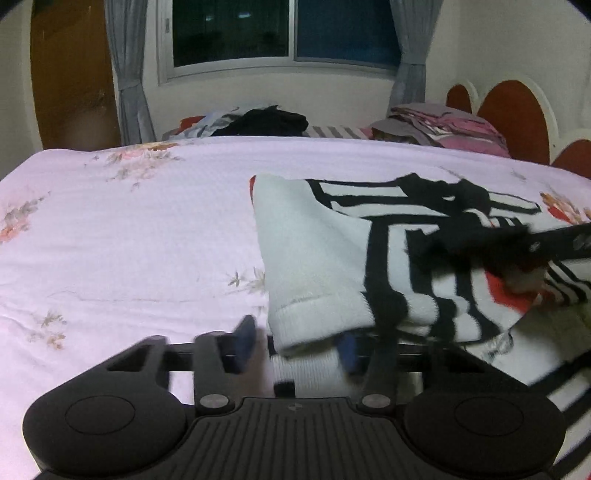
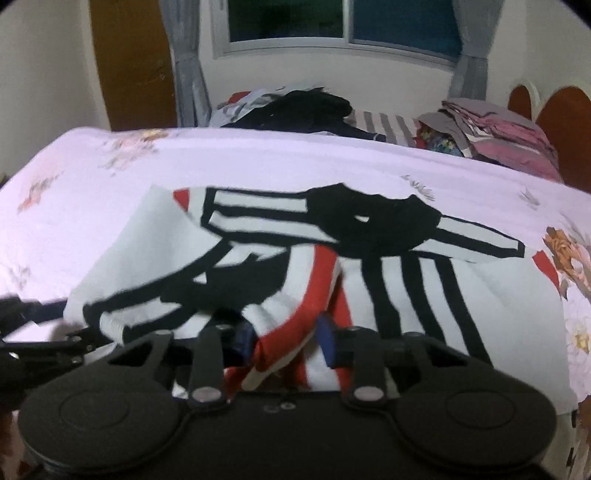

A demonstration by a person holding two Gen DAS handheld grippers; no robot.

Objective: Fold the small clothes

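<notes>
1. Two grippers work over one small garment, a white knit piece with black stripes and red patches, lying on a pale pink flowered bedsheet.
2. In the left wrist view the garment fills the centre right of the frame, its white ribbed cuff hanging down at the lower middle.
3. Left gripper, at the bottom of that view: its blue pads stand either side of the white cuff, but motion blur hides whether they press on it, so I cannot tell if it grips.
4. Right gripper, at the bottom of the right wrist view: its jaws are clenched on a bunched red and white fold of the garment.
5. In the right wrist view the left gripper shows as a dark blurred shape at the lower left edge, touching the garment's left corner.
6. Far side of the bed, upper middle of both views: a dark pile of clothes and, to its right, a stack of pink and grey folded fabric.
7. Behind these, a window with grey curtains.
</notes>
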